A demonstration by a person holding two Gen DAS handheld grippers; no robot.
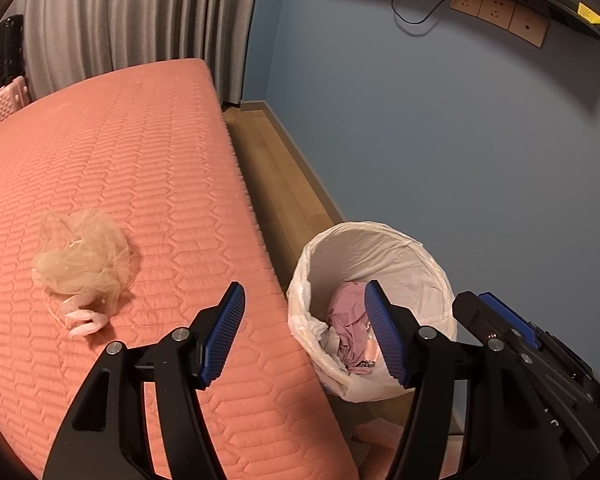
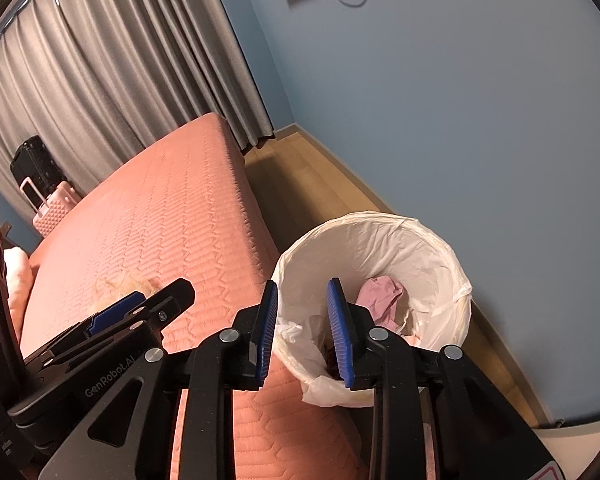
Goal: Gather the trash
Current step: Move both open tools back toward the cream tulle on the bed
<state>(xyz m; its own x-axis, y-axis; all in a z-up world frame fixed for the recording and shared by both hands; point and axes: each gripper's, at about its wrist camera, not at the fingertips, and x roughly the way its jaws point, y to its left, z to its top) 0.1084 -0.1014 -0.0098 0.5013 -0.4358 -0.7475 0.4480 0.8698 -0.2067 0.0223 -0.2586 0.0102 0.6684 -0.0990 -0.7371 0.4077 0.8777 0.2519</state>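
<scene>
A crumpled beige mesh net with pink bits lies on the pink quilted bed, left of and beyond my left gripper. That gripper is open and empty, over the bed's right edge and the bin. A white-lined trash bin stands on the floor beside the bed and holds crumpled pink trash. In the right wrist view my right gripper is open and empty above the bin's near rim; pink trash lies inside. The left gripper's fingers hide most of the net.
A blue wall runs close behind the bin, with a strip of wood floor between bed and wall. Grey curtains hang at the far end. A pink suitcase and a black one stand beyond the bed.
</scene>
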